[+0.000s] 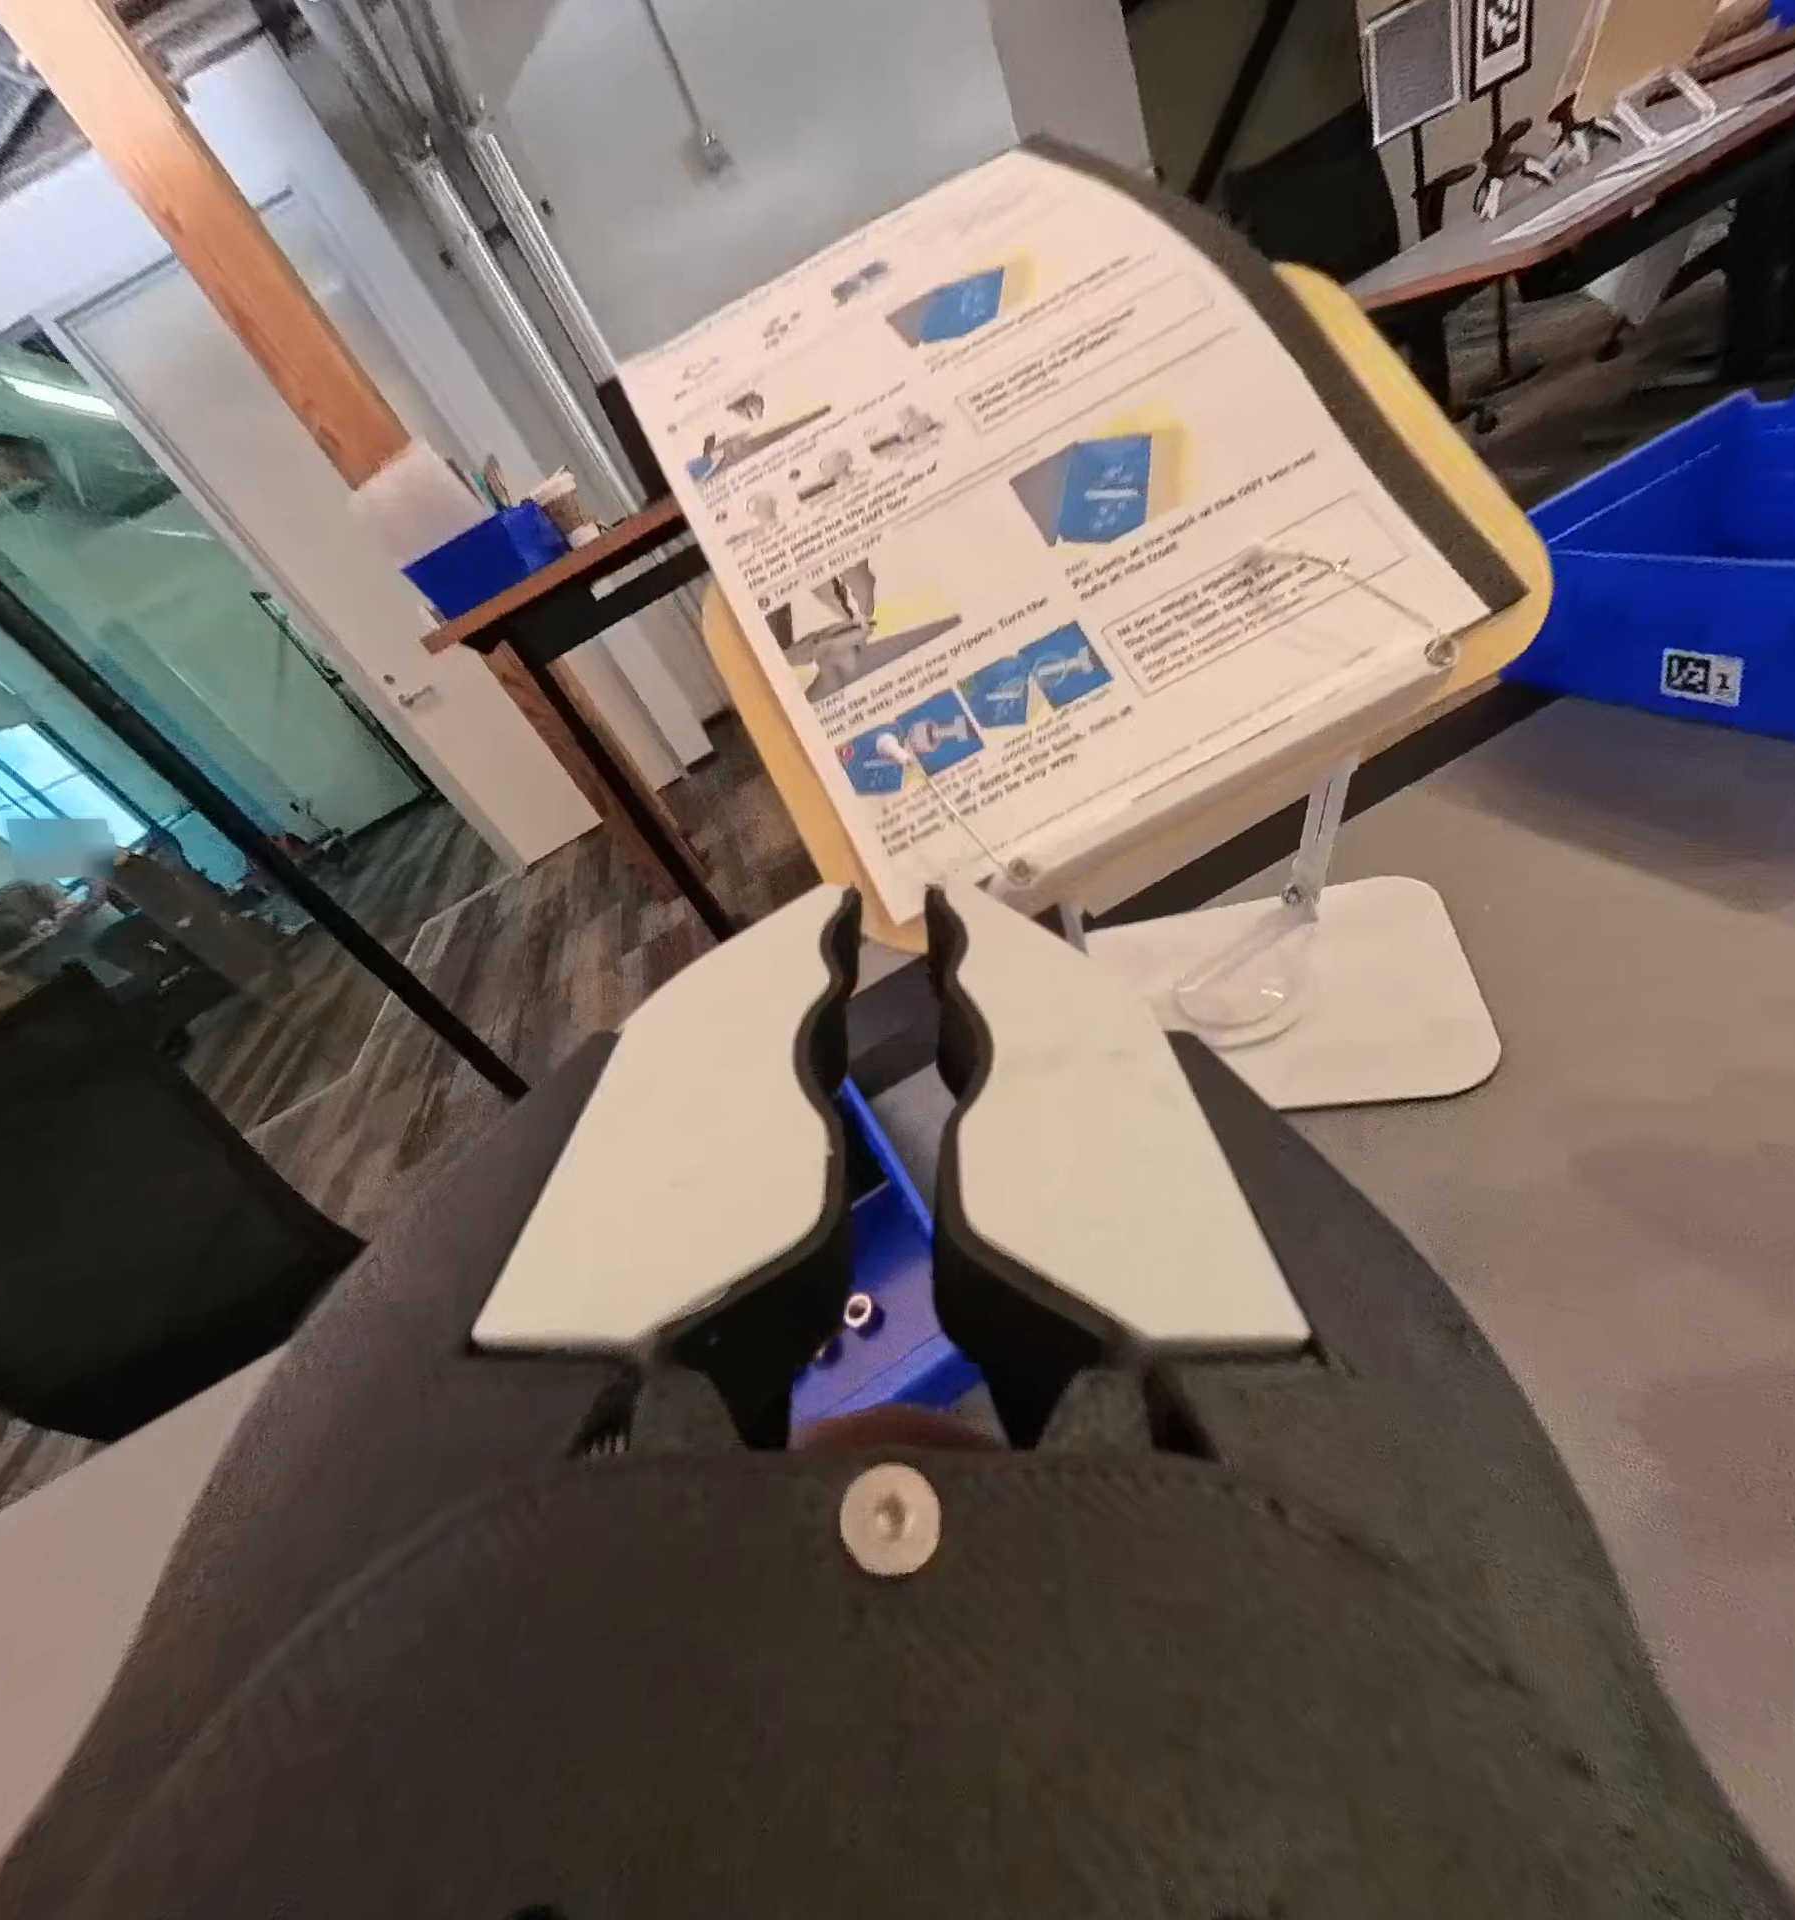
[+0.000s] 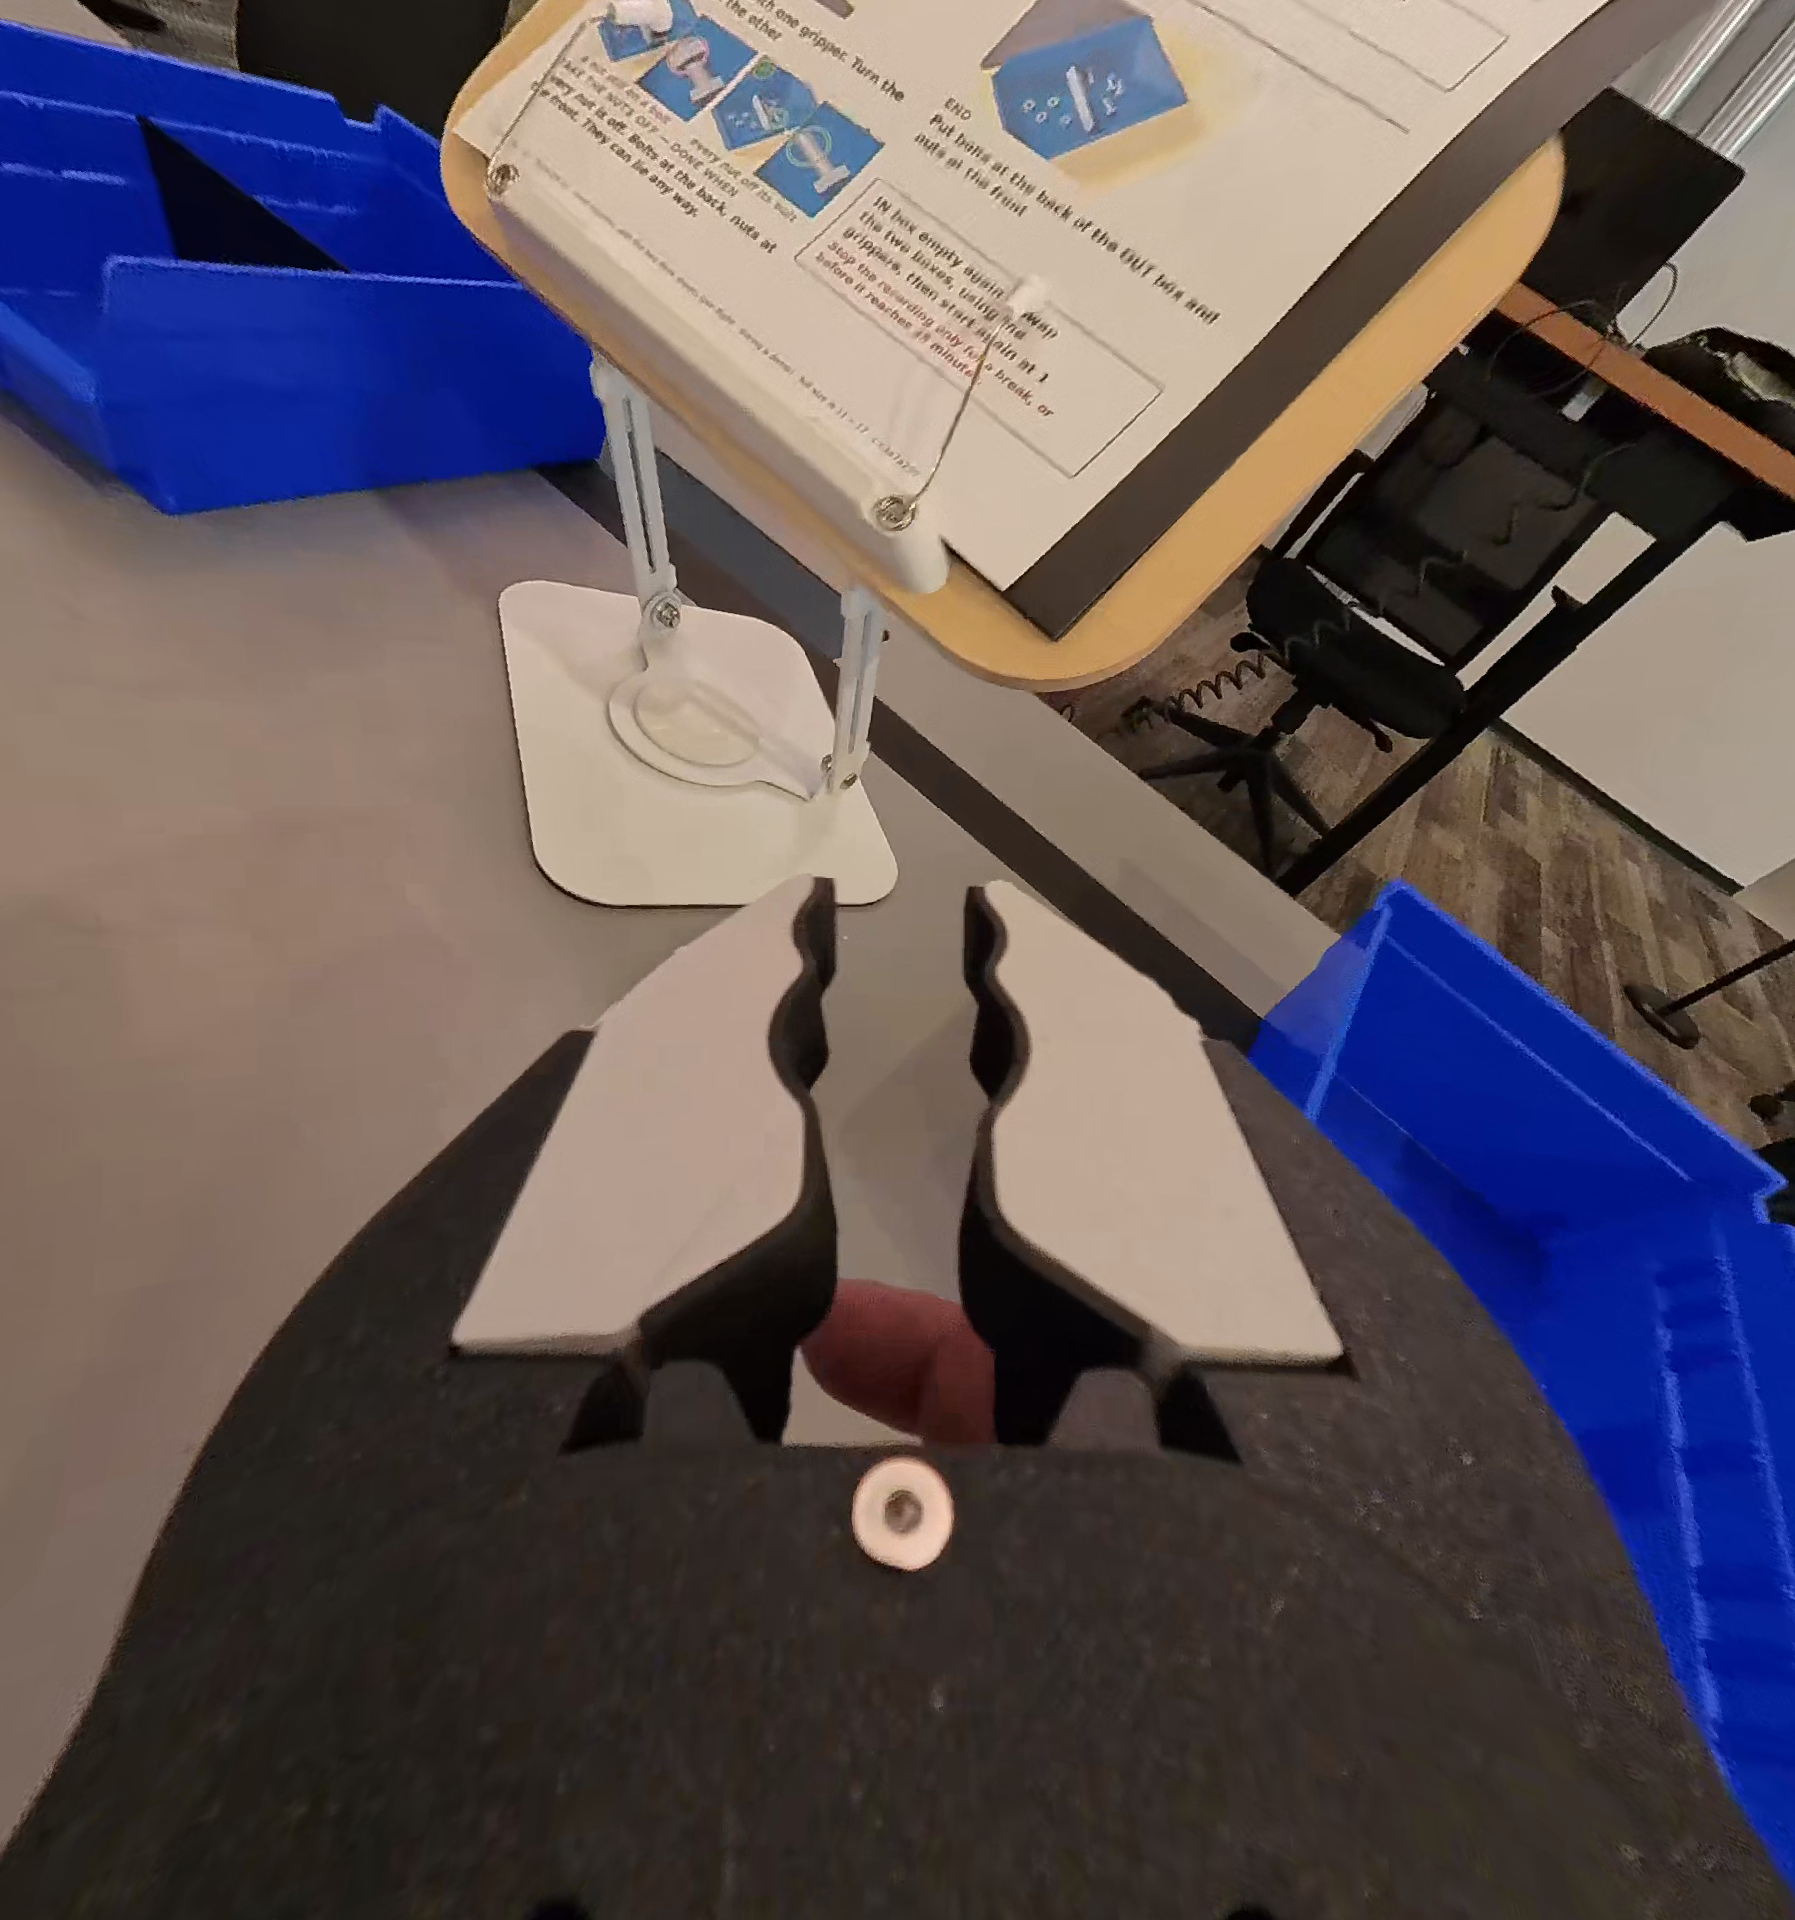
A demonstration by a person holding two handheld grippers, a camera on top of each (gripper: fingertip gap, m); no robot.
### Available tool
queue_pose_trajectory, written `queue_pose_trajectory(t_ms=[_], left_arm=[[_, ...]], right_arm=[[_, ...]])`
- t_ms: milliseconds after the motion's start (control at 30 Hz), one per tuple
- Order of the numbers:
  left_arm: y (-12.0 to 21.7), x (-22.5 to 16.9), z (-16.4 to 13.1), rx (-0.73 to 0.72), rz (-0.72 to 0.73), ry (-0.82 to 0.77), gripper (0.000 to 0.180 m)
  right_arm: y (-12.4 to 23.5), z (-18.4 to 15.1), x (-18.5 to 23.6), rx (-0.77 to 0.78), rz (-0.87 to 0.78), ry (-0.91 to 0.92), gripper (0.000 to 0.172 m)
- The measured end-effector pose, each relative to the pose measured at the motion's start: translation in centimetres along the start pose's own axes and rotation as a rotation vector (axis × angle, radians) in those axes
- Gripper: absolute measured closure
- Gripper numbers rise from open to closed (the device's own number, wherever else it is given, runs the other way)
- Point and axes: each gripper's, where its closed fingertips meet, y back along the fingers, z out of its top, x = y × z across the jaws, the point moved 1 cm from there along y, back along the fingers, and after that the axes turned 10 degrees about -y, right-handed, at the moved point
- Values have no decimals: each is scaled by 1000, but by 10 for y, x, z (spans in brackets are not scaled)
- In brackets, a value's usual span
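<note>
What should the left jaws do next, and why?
Probably open wider and tip down toward the blue bin underneath. The left gripper has its jaws only a narrow gap apart with nothing between them, raised and aimed at the instruction sheet on its stand. A small silver nut lies in that bin, seen between the fingers, so it looks like the nearest thing to pick.

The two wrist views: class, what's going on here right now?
A person holds a tool in each hand over a grey table. Neither the left tool nor the right tool holds anything; each has a narrow gap between its fingers. Both face a printed sheet on a stand, with blue bins alongside.
</note>
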Motion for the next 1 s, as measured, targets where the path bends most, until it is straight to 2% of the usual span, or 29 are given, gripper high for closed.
queue_pose_trajectory(t_ms=[133,267,400,500,600,700,767,867,1000], left_arm=[[-26,-6,-43,62,-44,4,153],[-66,-15,-45,12,-107,-20,145],[-100,11,-51,29,-98,-14,131],[-95,35,-73,71,-87,59,128],[-77,58,-88,124,-44,50,128],[-60,57,-96,142,-28,64,127],[-55,49,-108,176,-38,51,128],[-56,43,-122,215,-47,69,129],[-64,41,-136,263,-42,50,123]], right_arm=[[-13,-18,12,42,22,18,141],[-22,-27,13,52,46,41,140],[-36,-23,3,76,55,10,139],[-43,-19,2,78,40,7,139],[-42,-20,11,50,43,17,138],[-41,-27,18,99,42,80,136],[-33,-28,21,89,44,54,136],[-22,-40,32,88,75,-6,136],[-21,-56,36,114,76,26,137]])
